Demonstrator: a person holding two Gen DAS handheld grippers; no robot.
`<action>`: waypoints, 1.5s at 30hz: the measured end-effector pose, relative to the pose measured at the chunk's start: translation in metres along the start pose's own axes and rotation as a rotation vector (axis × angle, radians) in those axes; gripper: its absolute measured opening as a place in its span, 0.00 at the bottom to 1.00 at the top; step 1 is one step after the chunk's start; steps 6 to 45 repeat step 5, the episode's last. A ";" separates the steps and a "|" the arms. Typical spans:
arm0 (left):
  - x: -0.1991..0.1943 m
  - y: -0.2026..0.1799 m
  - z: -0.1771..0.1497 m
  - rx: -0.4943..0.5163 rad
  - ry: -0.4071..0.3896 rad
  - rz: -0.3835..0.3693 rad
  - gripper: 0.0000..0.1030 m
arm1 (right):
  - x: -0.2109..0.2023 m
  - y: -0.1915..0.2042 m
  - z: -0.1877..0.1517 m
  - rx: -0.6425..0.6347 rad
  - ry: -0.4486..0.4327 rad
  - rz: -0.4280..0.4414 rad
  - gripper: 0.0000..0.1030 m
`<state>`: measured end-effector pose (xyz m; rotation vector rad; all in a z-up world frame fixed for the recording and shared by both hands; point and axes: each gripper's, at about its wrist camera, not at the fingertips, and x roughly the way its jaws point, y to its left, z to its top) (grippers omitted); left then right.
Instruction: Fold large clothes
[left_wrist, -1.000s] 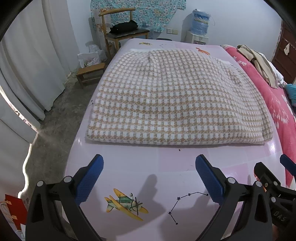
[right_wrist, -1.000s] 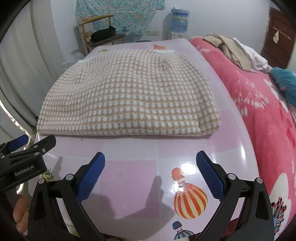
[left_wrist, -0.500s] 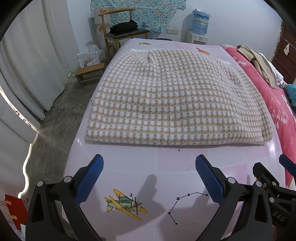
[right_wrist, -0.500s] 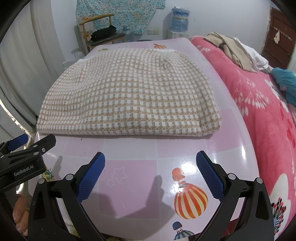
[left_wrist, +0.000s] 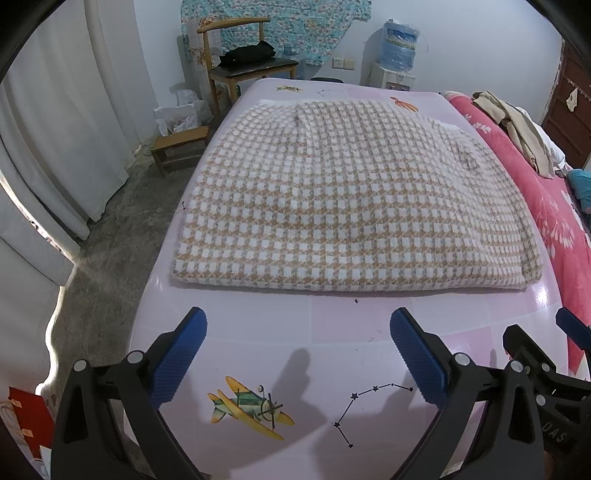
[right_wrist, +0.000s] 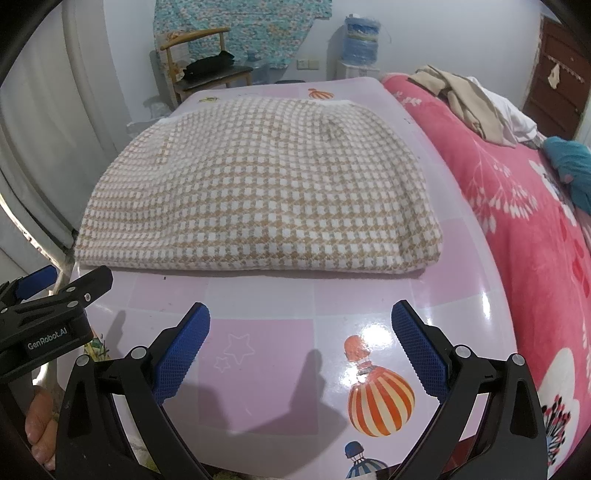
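Pink table (left_wrist: 258, 332) carries the folded checked garment (left_wrist: 351, 206), tan and white, lying flat mid-surface with its thick folded edge nearest. Left view alone shows a wooden stool (left_wrist: 181, 147) on the floor; right view alone, a thumb (right_wrist: 38, 424) (low left). Left gripper (left_wrist: 299, 354) and right gripper (right_wrist: 301, 349) gape wide, empty, short of the cloth.
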<state>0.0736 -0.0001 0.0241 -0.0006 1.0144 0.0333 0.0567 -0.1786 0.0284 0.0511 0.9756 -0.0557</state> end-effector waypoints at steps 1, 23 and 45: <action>0.000 0.000 0.000 0.000 0.000 0.000 0.95 | 0.000 0.001 0.000 0.001 0.000 -0.001 0.92; 0.000 0.000 0.000 0.000 0.000 -0.001 0.95 | 0.000 0.001 0.000 0.003 0.001 -0.002 0.92; 0.000 0.000 0.000 0.000 0.000 -0.001 0.95 | 0.000 0.001 0.000 0.003 0.001 -0.002 0.92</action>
